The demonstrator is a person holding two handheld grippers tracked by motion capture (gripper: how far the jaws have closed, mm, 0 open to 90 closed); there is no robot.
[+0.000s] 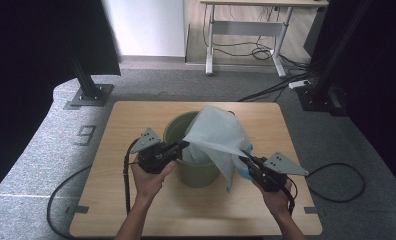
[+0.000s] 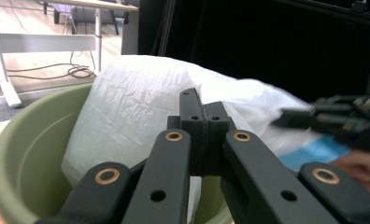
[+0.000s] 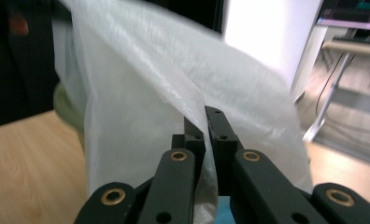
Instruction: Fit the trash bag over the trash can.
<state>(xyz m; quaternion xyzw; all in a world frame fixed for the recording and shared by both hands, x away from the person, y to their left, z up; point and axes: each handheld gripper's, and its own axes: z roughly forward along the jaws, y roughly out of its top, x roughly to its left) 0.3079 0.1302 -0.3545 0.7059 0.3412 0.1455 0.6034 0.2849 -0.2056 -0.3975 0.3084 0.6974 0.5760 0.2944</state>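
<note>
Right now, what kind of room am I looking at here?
Probably a lab or recording studio: black curtains hang around a small wooden table, cables trail across grey carpet, and an office desk stands behind.

A: What stands on the counter [image 1: 136,215]?

B: A green bucket [image 1: 198,170], near the middle, with a white plastic bag [image 1: 216,132] draped over its top and spilling down its right side.

A: And the hands?

B: The left gripper [image 1: 185,145] pinches the bag's left edge at the bucket's rim; the right gripper [image 1: 243,160] clamps the bag's right edge (something blue shows just beside it).
</note>
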